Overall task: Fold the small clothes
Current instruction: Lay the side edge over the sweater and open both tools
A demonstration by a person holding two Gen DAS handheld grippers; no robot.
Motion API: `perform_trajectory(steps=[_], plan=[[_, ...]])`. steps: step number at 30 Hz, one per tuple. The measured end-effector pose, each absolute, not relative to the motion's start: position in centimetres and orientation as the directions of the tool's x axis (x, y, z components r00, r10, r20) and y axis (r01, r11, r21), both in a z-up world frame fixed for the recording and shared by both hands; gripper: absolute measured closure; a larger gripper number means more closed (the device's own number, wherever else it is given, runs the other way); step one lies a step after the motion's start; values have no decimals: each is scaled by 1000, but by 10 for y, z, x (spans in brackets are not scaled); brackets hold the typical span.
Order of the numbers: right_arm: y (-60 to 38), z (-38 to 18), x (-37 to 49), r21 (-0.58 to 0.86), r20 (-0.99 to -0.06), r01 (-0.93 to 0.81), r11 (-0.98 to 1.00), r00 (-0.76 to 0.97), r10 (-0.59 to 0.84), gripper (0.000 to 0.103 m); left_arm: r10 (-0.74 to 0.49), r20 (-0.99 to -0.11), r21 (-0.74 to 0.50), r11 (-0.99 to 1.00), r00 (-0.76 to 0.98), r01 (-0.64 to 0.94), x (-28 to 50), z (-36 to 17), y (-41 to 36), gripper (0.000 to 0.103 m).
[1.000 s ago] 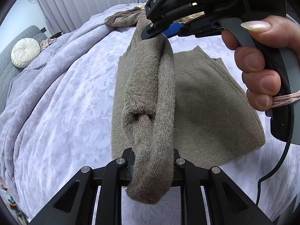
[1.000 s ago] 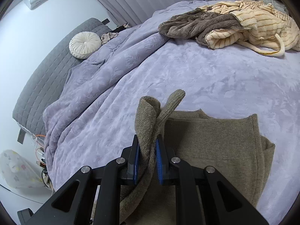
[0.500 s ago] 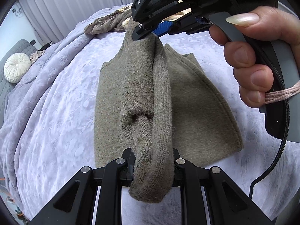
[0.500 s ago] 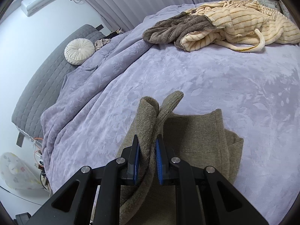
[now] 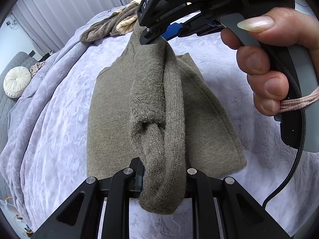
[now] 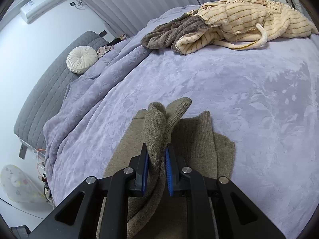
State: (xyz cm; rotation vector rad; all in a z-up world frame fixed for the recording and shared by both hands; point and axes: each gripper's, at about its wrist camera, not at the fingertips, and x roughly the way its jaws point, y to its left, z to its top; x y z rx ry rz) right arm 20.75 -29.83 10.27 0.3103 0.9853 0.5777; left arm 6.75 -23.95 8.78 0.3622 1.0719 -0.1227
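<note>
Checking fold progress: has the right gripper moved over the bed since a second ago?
Yes. The right gripper has moved toward the cream striped robe, which now looks closer and larger; the round white cushion has slid left.

Lavender-covered bed (image 6: 229, 83), olive knit garment (image 6: 201, 139), striped fleece heap (image 6: 239, 20), round cushion (image 6: 81, 59)

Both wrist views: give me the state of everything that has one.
Olive sweater: partly folded flat on the blanket, one fold lifted.
Left hand-held gripper: shut on the sweater.
Right hand-held gripper: shut on the sweater.
Striped cream robe: crumpled, unfolded.
Brown garment: crumpled, unfolded.
Purple blanket: spread, bunched at one edge.
</note>
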Motion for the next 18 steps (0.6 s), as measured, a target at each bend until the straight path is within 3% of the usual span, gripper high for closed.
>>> perform_trajectory(steps=[18], plan=[[-329,64,221,492,-730,-265,829,393,559,86,133,-882,309,888,452,342,70,61,-277,82]])
